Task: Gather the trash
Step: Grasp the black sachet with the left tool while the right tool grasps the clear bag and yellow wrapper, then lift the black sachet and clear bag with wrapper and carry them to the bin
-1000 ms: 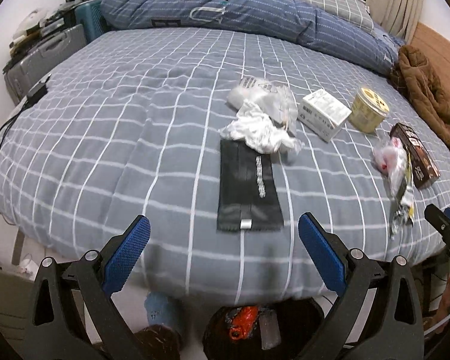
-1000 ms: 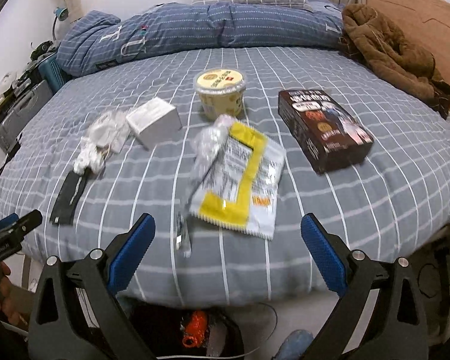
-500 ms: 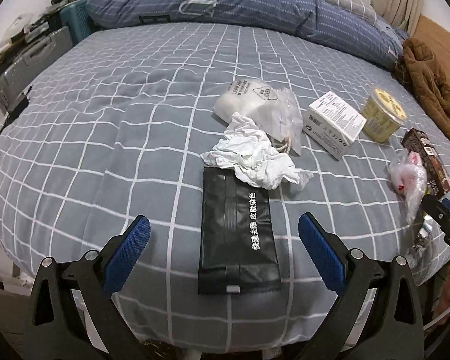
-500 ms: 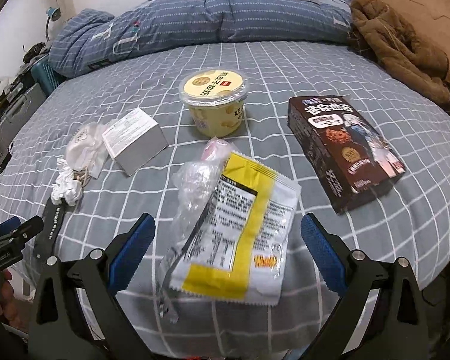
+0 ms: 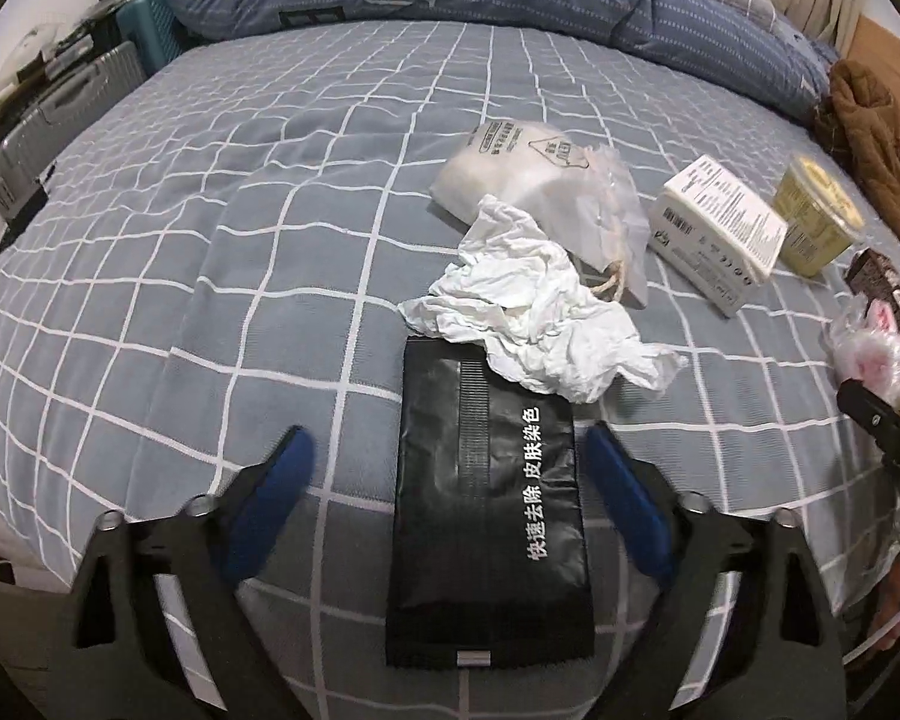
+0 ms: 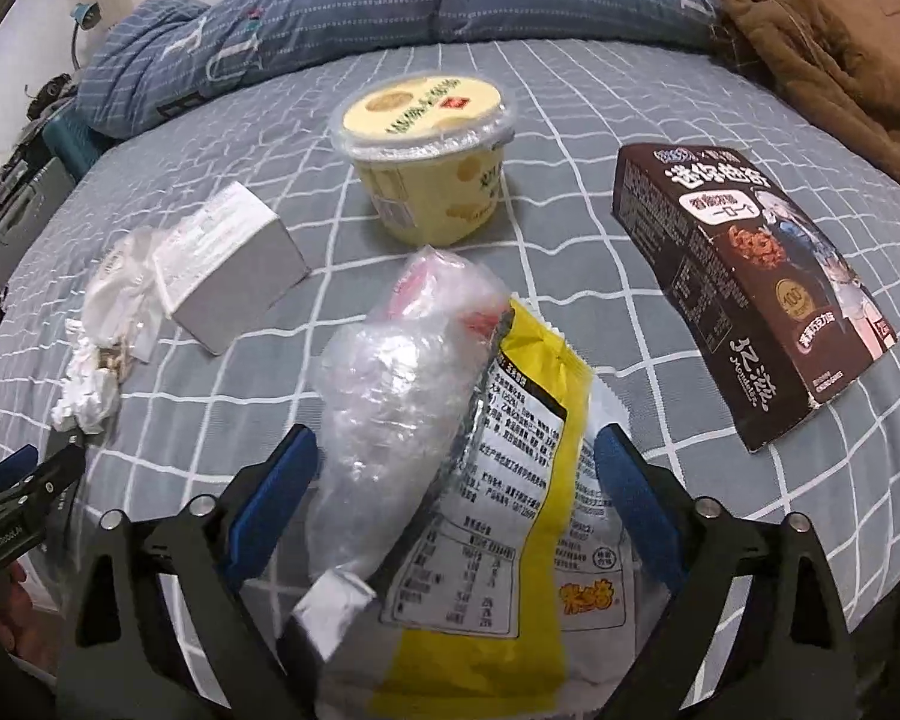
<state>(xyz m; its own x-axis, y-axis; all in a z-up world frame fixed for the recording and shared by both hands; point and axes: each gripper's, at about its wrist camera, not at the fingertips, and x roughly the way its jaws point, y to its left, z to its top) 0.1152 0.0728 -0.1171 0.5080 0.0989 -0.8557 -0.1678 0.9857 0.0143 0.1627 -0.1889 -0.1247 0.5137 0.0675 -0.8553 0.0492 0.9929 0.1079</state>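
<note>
Trash lies on a grey checked bed. My left gripper (image 5: 447, 480) is open, its blue fingers on either side of a flat black pouch (image 5: 489, 510). A crumpled white tissue (image 5: 540, 324) overlaps the pouch's far end. My right gripper (image 6: 456, 480) is open, straddling a yellow snack bag (image 6: 510, 516) and a crumpled clear plastic wrap (image 6: 402, 396) on top of it. Neither gripper holds anything.
A white drawstring bag (image 5: 534, 180), a white box (image 5: 717, 228) and a yellow lidded cup (image 6: 429, 150) lie farther on. A dark brown snack box (image 6: 744, 282) is at the right. A blue duvet (image 6: 390, 18) and brown jacket (image 6: 810, 54) lie at the back.
Both grippers have moved forward and down over the bed. The left now straddles the black pouch, the right the snack bag and plastic wrap. The bin below the bed edge is out of view.
</note>
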